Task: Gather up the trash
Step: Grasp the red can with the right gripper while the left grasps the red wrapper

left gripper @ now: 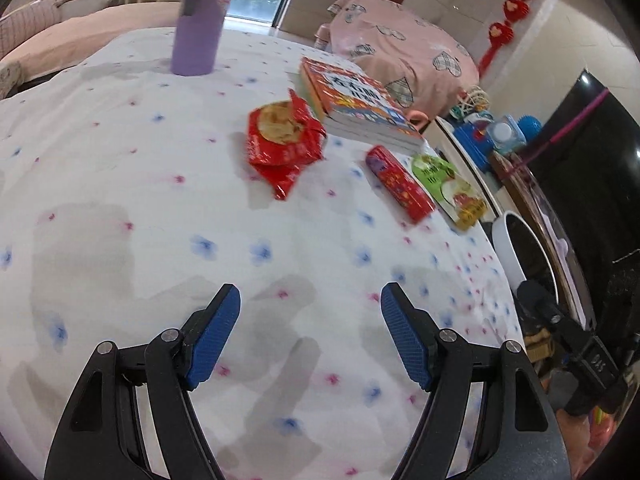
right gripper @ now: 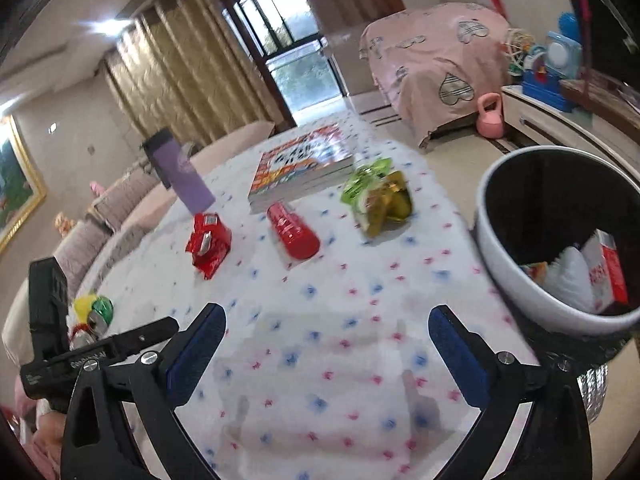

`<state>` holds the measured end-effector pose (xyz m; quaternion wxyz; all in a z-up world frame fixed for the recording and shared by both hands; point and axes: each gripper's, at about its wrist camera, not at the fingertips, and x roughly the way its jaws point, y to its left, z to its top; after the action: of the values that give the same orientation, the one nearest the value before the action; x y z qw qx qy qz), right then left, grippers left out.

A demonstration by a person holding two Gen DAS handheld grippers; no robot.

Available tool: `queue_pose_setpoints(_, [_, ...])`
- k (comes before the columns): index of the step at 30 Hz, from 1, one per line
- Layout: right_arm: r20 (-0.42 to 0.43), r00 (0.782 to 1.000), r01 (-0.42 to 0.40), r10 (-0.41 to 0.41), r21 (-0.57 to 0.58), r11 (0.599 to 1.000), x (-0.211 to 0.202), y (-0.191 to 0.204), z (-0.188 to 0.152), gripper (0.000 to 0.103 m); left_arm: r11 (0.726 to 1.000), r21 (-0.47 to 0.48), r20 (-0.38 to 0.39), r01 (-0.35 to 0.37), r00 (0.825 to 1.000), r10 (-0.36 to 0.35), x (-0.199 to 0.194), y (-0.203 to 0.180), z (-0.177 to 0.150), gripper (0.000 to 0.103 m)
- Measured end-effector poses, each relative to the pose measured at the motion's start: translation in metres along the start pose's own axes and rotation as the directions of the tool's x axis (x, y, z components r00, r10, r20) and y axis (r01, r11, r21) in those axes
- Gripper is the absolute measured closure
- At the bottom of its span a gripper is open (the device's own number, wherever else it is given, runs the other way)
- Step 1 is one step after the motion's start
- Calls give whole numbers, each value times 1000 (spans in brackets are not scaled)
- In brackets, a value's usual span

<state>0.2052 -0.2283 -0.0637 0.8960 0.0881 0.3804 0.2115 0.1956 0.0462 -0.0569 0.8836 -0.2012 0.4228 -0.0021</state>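
On the flowered tablecloth lie a crumpled red snack wrapper (left gripper: 282,146) (right gripper: 208,244), a red tube (left gripper: 400,184) (right gripper: 294,232) and a green and yellow packet (left gripper: 448,188) (right gripper: 380,200). The white bin (right gripper: 500,260) (left gripper: 506,248) stands off the table's right edge, with a red and white carton and white paper (right gripper: 576,276) inside. My left gripper (left gripper: 310,291) hovers over bare cloth short of the wrapper, open and empty. Over the near part of the table my right gripper (right gripper: 327,312) is wide open, nothing between its fingers.
A stack of books (left gripper: 356,104) (right gripper: 304,168) and a purple cup (left gripper: 200,20) (right gripper: 180,172) stand at the far side. A yellow and green shiny scrap (right gripper: 94,308) lies at the table's left edge. Toys crowd a cabinet (right gripper: 552,76) on the right.
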Motion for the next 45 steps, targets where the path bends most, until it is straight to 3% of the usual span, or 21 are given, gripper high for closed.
queue_pose_setpoints(3, [-56, 998, 31, -33, -26, 999, 15, 10, 7, 1, 1000, -15, 12, -7, 1000, 7, 0, 4, 6, 28])
queue_pose_setpoints(13, [-25, 1000, -19, 17, -84, 996, 40, 23, 31, 2, 999, -24, 34, -40, 999, 41, 13, 6, 35, 22])
queue_pose_setpoints(20, [-84, 996, -35, 23, -140, 989, 79, 29, 50, 17, 999, -14, 19, -46, 999, 46, 38, 3, 68, 19])
queue_pose_setpoints(25, [-140, 990, -41, 15, -185, 982, 110, 33, 59, 22, 997, -11, -14, -75, 997, 74, 64, 3, 89, 19])
queue_pose_setpoints(28, [-166, 986, -25, -11, -212, 977, 126, 33, 61, 33, 995, -4, -26, -96, 995, 96, 77, 4, 94, 19])
queue_pose_setpoints(29, [-177, 984, -18, -22, -220, 975, 133, 33, 62, 39, 993, -4, -27, -119, 993, 118, 81, 5, 95, 21])
queue_pose_setpoints(31, [-197, 980, -2, -44, -230, 973, 142, 33, 61, 50, 995, -4, -28, -98, 995, 98, 84, 6, 94, 44])
queue_pose_setpoints(32, [-202, 978, -4, -43, -230, 973, 145, 33, 61, 57, 996, 3, -37, -90, 995, 90, 87, 5, 93, 47])
queue_pose_setpoints(34, [-197, 979, 7, -55, -238, 971, 147, 35, 60, 67, 995, 28, -21, -92, 995, 93, 84, 2, 90, 62])
queue_pose_setpoints(45, [-167, 986, -49, 30, -115, 992, 99, 19, 42, 68, 995, 96, -44, -6, 999, 11, 54, -27, 51, 77])
